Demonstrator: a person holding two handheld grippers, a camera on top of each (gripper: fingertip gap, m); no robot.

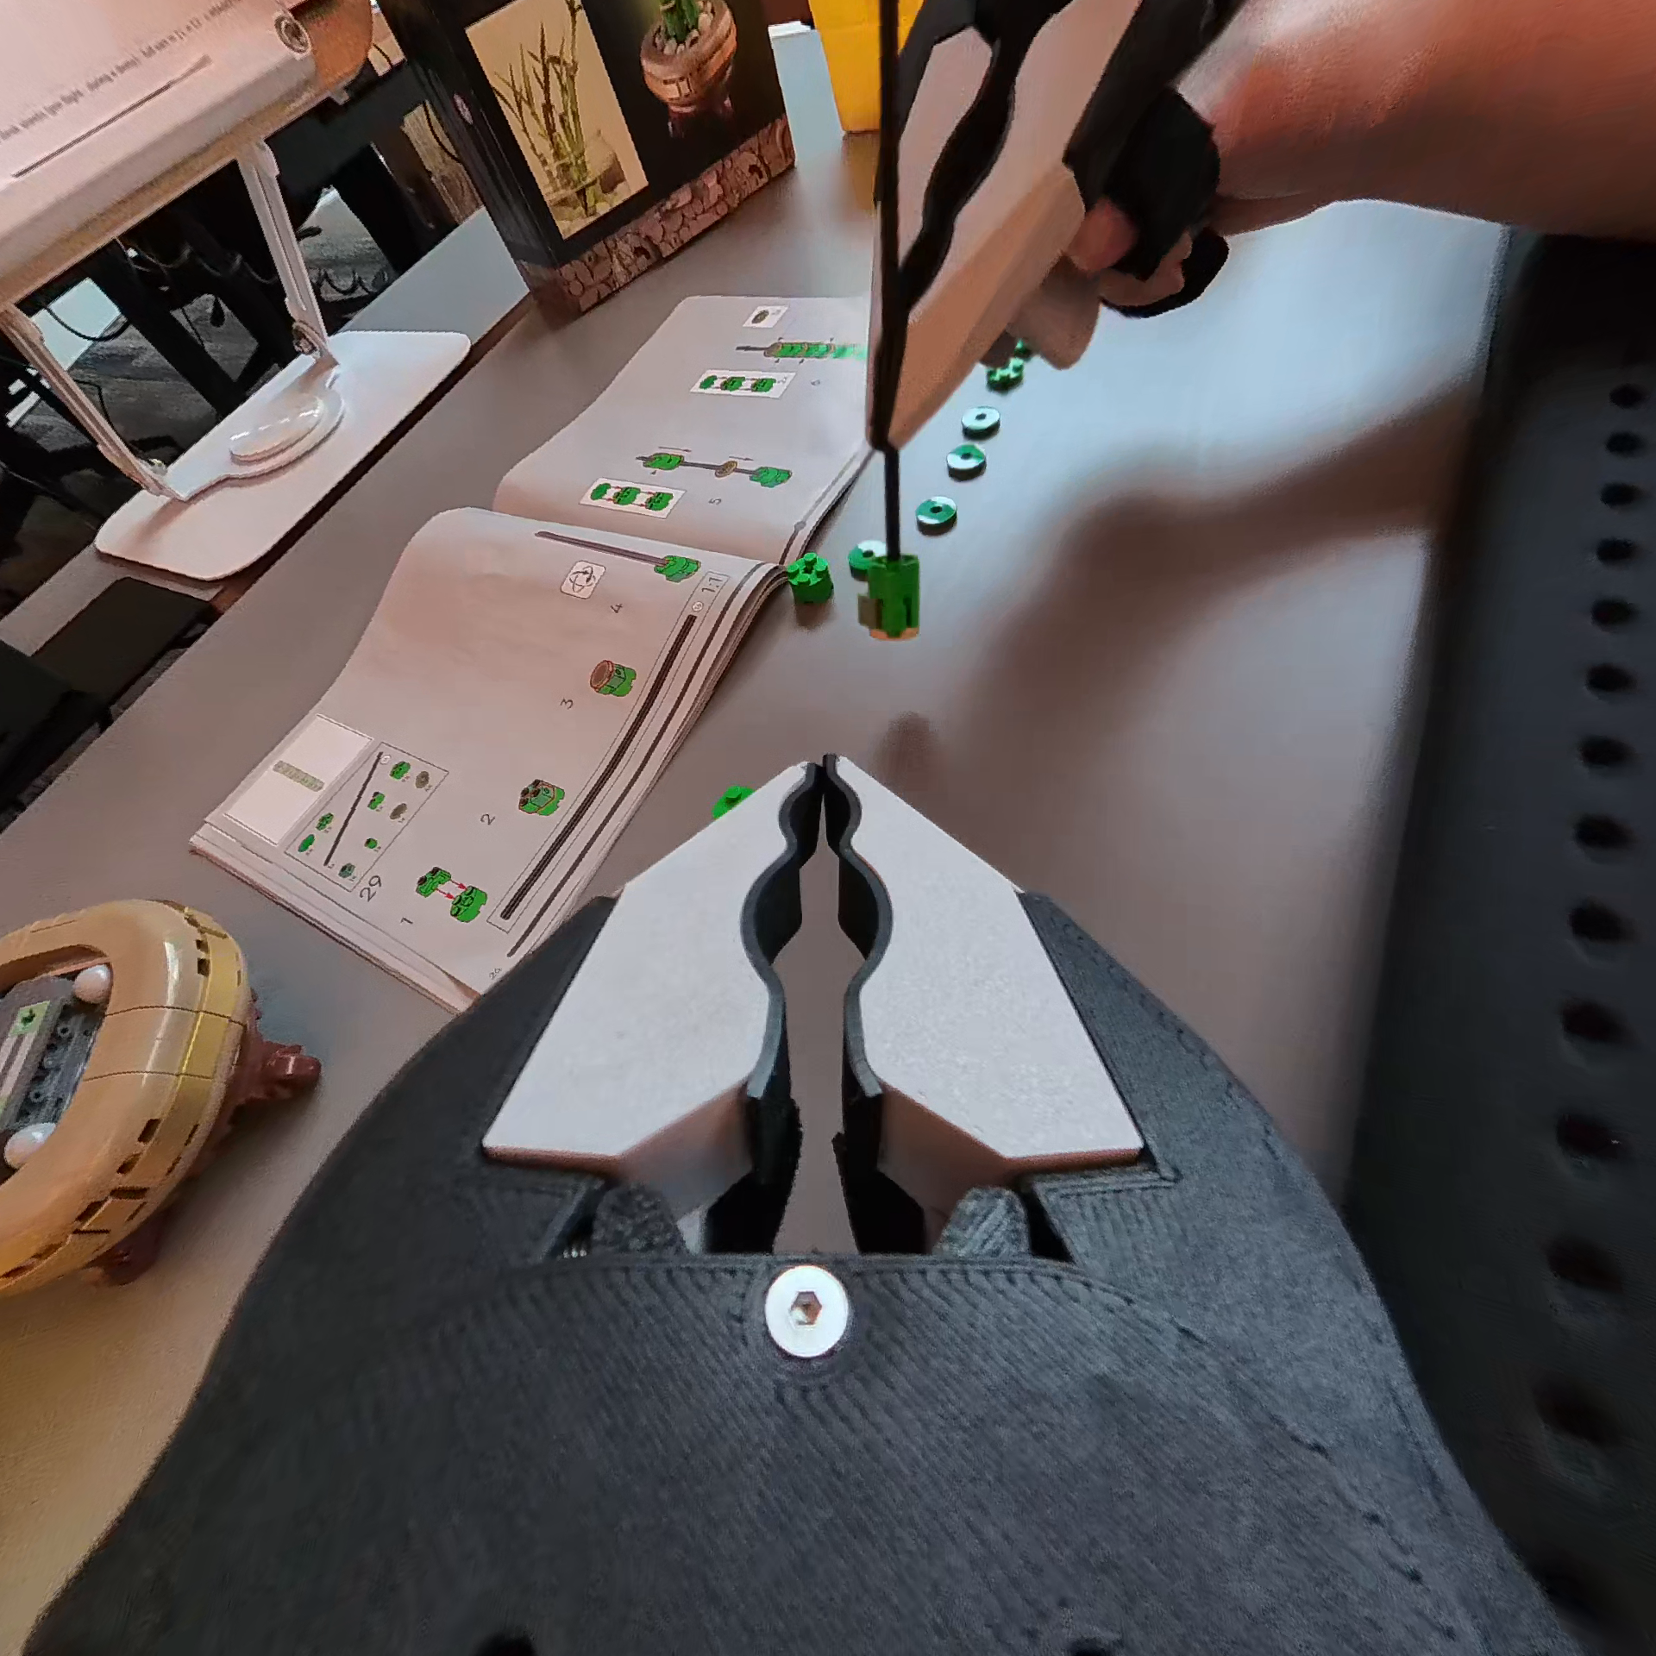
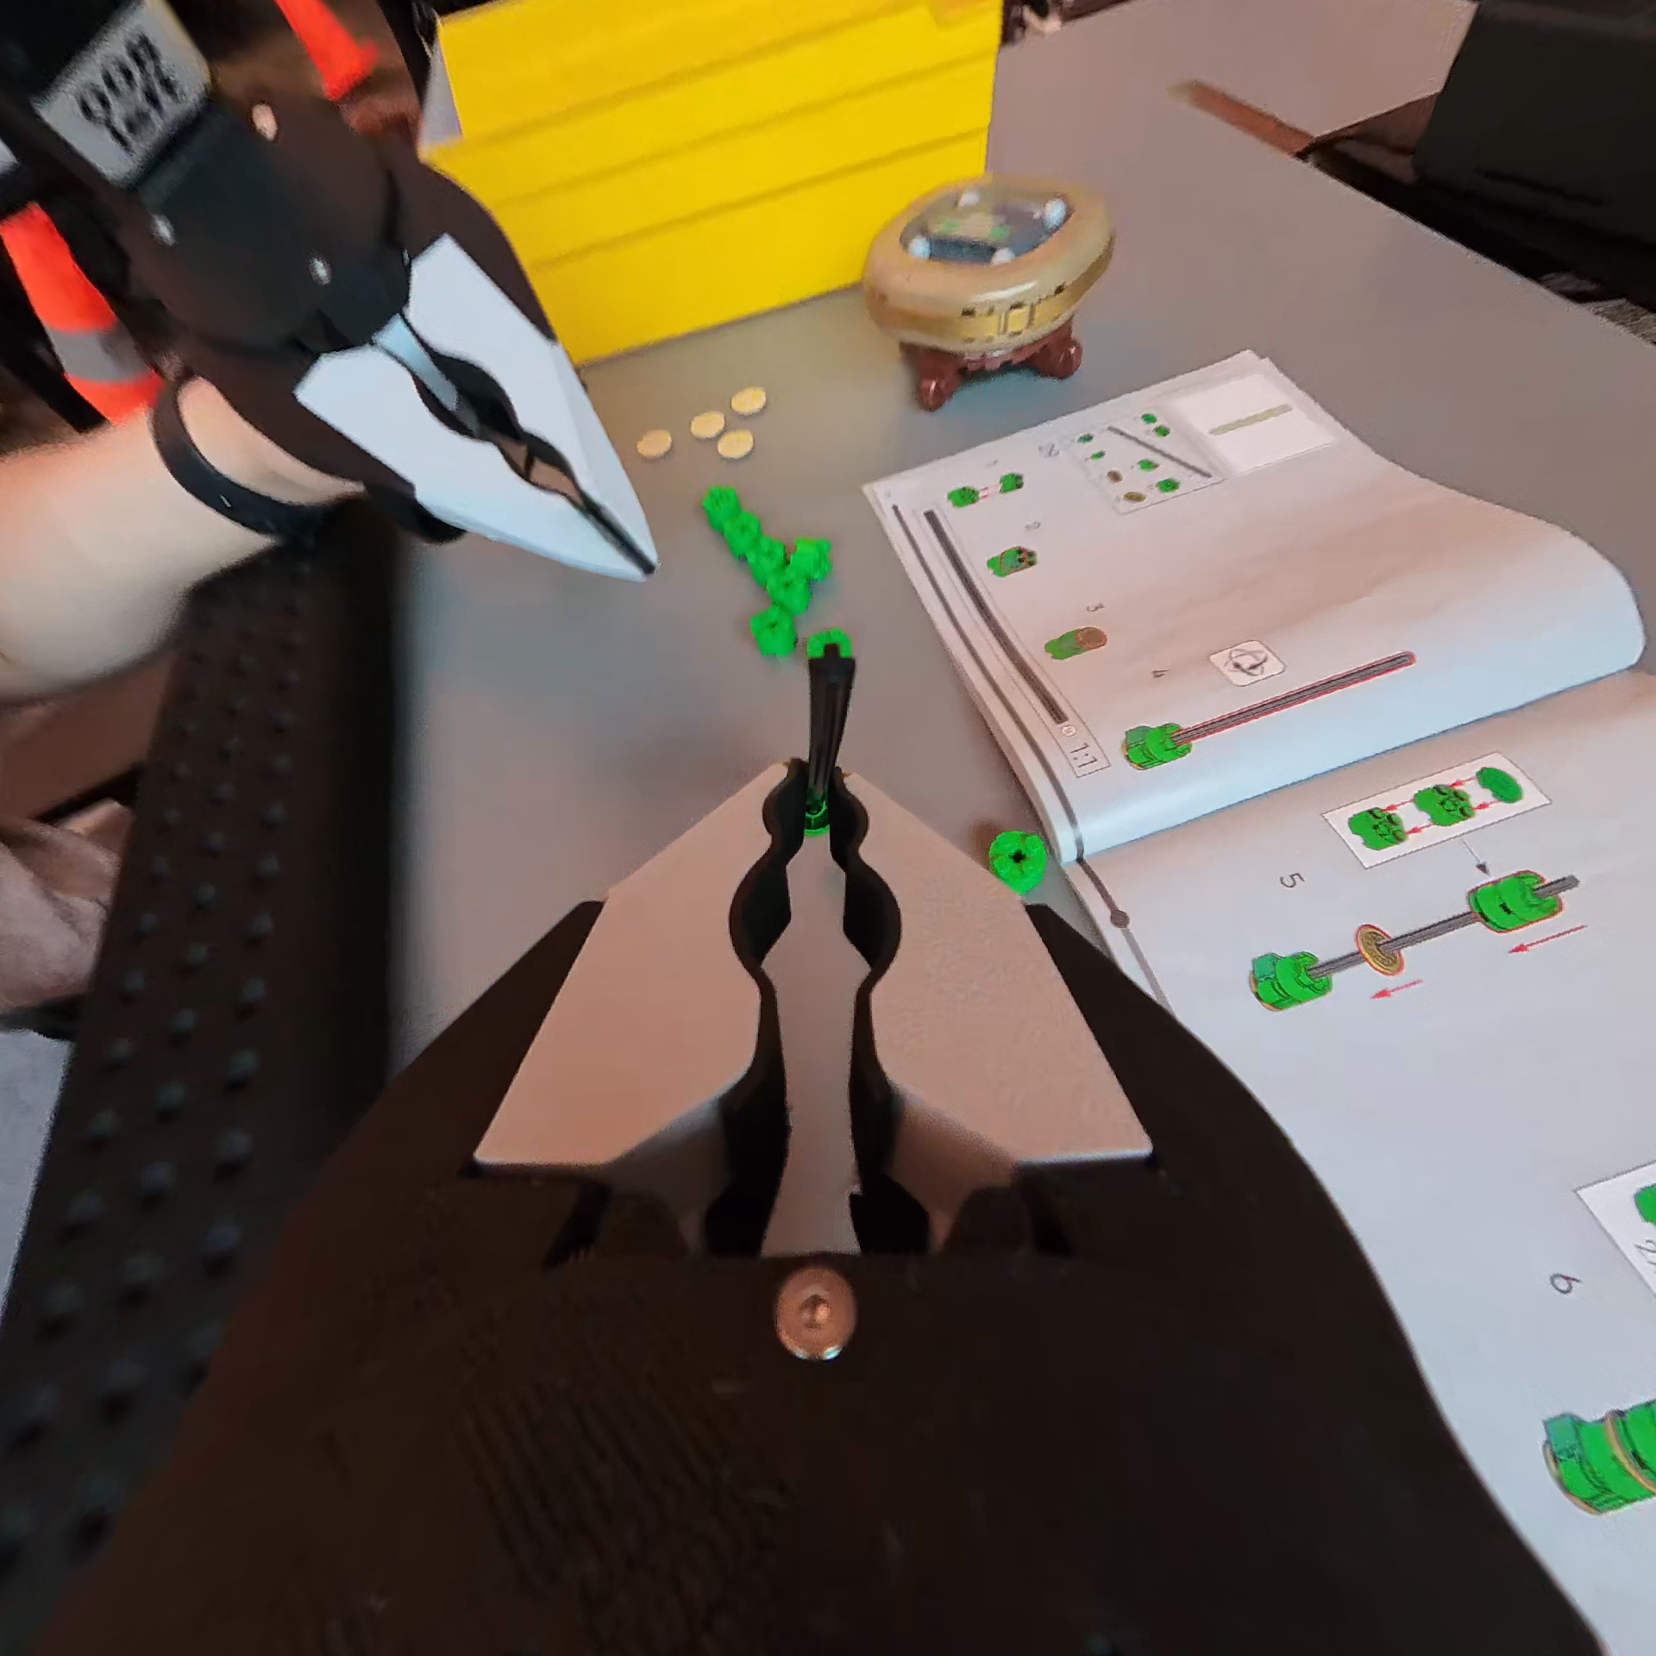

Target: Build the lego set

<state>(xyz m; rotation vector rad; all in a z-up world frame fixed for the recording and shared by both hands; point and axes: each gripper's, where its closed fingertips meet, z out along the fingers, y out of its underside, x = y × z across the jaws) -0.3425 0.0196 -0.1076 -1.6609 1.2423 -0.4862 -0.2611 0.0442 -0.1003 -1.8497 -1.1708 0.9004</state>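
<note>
My right gripper (image 2: 817,778) is shut on a thin black axle (image 2: 829,708). In the left wrist view the right gripper (image 1: 883,439) holds the axle (image 1: 892,502) upright over the grey table. A green round brick stack (image 1: 892,596) sits on the axle's lower end. My left gripper (image 1: 826,766) is shut and empty, low over the table, a short way in front of the axle. It also shows in the right wrist view (image 2: 645,569). Loose green round bricks (image 2: 771,560) lie in a cluster, and single ones (image 2: 1017,858) (image 1: 809,578) lie by the booklet.
An open instruction booklet (image 1: 582,627) (image 2: 1254,627) lies on the table. A tan round pot model (image 2: 986,287) (image 1: 99,1075), a yellow box (image 2: 717,161), small round tiles (image 2: 708,426) (image 1: 936,513), the set's box (image 1: 609,134), a white lamp stand (image 1: 269,430) and a black studded baseplate (image 1: 1568,806) (image 2: 224,896) surround the work spot. Some 10 centimetres of space lies between my two pairs of fingers. The black studded baseplate (image 1: 1568,806) is about equally far from each gripper, around 15 centimetres. Look for it in the right wrist view (image 2: 271,948) too.
</note>
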